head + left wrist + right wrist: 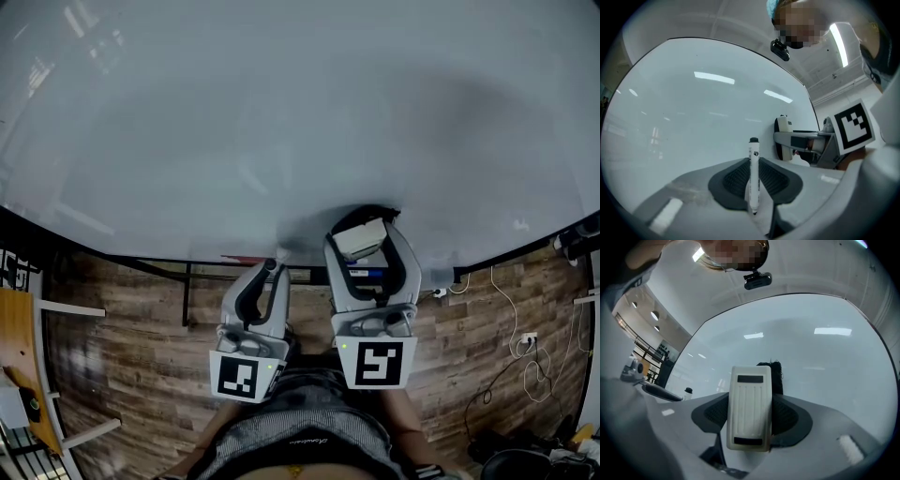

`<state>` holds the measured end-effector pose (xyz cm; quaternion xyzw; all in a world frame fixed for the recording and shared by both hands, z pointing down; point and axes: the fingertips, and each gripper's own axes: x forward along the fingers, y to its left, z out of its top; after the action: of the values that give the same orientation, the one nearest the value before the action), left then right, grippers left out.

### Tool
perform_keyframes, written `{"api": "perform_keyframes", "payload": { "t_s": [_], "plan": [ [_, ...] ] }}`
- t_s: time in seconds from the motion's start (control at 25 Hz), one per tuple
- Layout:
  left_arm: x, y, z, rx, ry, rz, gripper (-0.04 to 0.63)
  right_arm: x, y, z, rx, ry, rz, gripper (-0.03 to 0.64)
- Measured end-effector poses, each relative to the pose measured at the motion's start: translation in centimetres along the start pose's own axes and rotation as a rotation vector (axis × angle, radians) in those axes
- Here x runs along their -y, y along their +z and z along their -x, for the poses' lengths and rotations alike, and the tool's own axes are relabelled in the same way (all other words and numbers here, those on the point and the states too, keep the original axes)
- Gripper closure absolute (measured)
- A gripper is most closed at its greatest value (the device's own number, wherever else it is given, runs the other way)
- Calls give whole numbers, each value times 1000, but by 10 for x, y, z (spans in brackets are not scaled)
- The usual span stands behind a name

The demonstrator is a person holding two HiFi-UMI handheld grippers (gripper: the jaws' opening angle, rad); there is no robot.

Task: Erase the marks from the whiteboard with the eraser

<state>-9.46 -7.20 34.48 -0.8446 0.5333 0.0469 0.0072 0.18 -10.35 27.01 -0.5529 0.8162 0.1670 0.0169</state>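
- Whiteboard (281, 122) — fills the upper part of the head view; its glossy surface reflects ceiling lights. Its lower edge runs just above both of my grippers.
- Wood-plank floor (122, 356) — visible below the board's lower edge.
- Right gripper (364, 234) — jaws clamped on the eraser and pointed at the board near its lower edge.
- Left gripper (269, 272) — just beside the right one and lower; jaws closed nearly together on a marker.
- Eraser (749, 413) — white ribbed plastic back faces my camera, dark felt faces the board. From the left gripper view the felt appears to rest against the surface.
- Marker (753, 173) — white barrel, black cap, standing along the jaws with the cap toward the board.
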Motion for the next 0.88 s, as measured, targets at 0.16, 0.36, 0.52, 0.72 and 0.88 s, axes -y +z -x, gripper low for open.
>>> {"api": "perform_keyframes", "payload": {
  "t_s": [0.16,0.36,0.52,0.72,0.88],
  "plan": [
    [3,-2,0,-5,14,-3,525,-17,2,-5,15,69,-13,356],
    [-1,-3,2,-7,40,-6,525,-30,0,-6,3,135,-20,356],
    [-6,-4,2,-16,32,-2,525,-14,5,-3,9,82,-16,357],
    [-4,-3,1,-7,4,8,525,0,8,1,38,9,-51,357],
    [0,-4,1,-22,-1,22,525,-2,7,1,55,-9,-34,356]
  ]
}}
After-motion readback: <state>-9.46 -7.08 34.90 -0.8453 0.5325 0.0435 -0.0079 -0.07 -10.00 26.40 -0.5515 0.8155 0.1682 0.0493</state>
